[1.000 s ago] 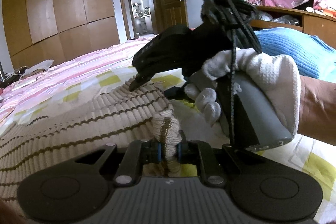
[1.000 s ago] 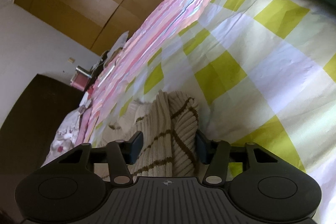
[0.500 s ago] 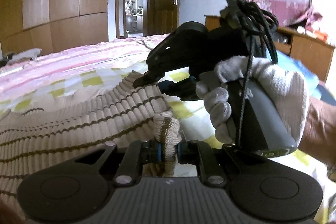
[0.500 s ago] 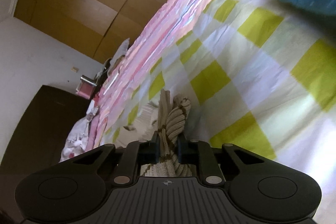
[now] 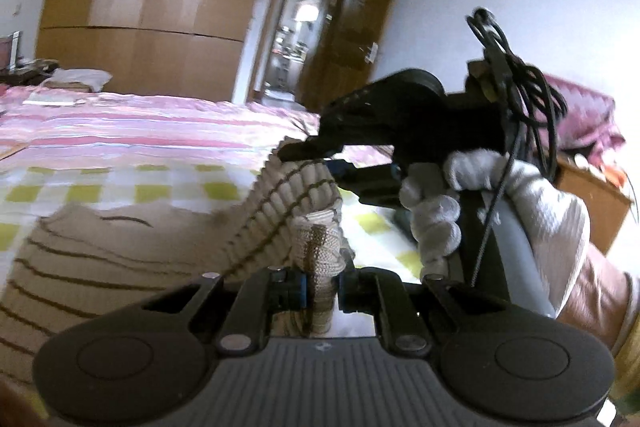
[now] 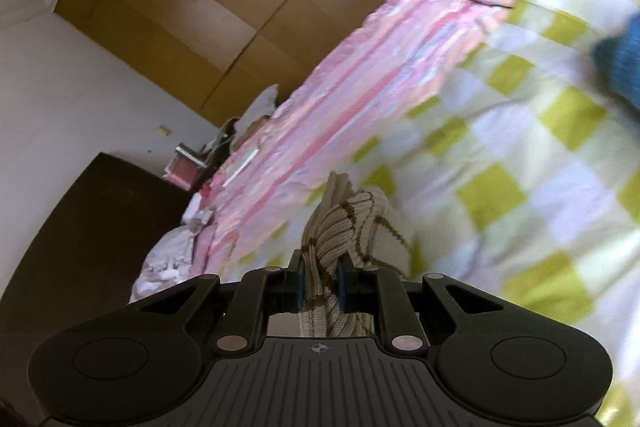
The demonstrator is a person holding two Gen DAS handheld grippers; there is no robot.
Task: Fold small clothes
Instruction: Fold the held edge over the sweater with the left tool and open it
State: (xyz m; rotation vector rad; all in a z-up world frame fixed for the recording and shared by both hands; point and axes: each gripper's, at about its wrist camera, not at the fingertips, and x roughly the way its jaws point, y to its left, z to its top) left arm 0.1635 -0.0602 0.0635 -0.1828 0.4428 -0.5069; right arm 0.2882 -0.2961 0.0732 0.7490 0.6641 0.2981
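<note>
We hold the striped sweater [image 5: 120, 267] by one edge, pinched at two spots so the knit hangs evenly for a fold. Our left hand-held gripper [image 5: 318, 293] is clamped narrow on a bunched corner of it. Our right hand-held gripper [image 6: 320, 287] is closed on another fold of the same sweater [image 6: 344, 227]; its jaws have just been closing with the knit between them. The rest of the sweater trails onto the bed [image 6: 500, 155], partly lifted. A blue garment [image 6: 620, 67] lies well apart.
</note>
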